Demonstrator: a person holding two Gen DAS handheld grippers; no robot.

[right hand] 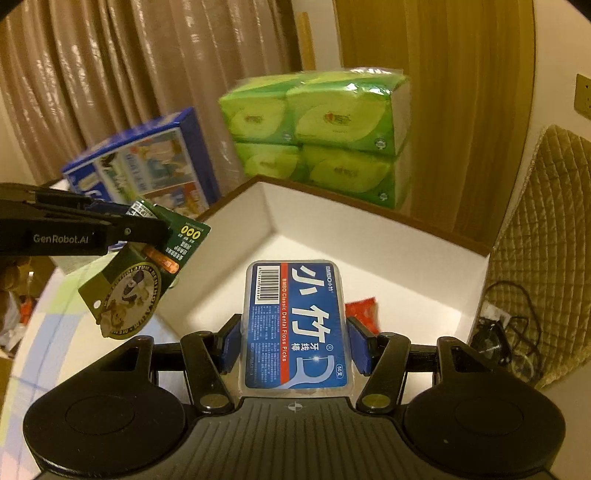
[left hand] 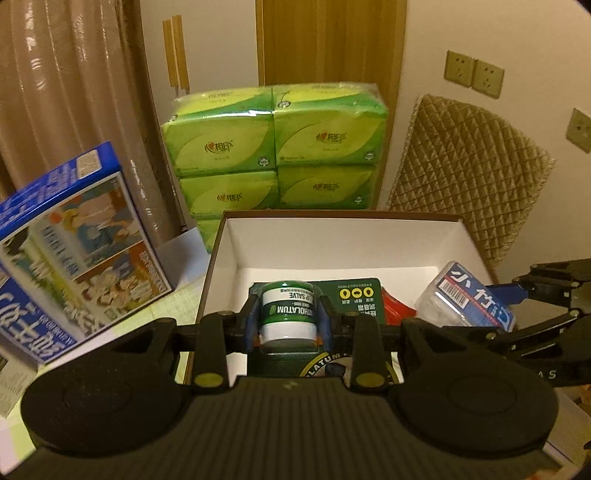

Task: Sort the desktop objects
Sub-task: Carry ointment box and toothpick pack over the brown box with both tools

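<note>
Two items held over box (left hand: 236, 240) | left gripper (left hand: 287, 321) clamped salve pack (left hand: 288, 314) | right gripper (right hand: 295, 343) clamped floss case (right hand: 295, 325), red packet (right hand: 364, 308) inside at 1 o'clock | neither dropped yet

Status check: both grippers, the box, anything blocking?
Left gripper shut on lip salve pack. Right gripper shut on floss pick box. Both over open white box; only red packet inside.

dim warm light. brown pleated curtain (left hand: 74, 103) hangs at left. cream wall (left hand: 480, 33) carries beige socket plates (left hand: 474, 72). wooden door panel (left hand: 332, 40) behind. quilted tan cushion (left hand: 469, 166) leans against the wall at right.
</note>
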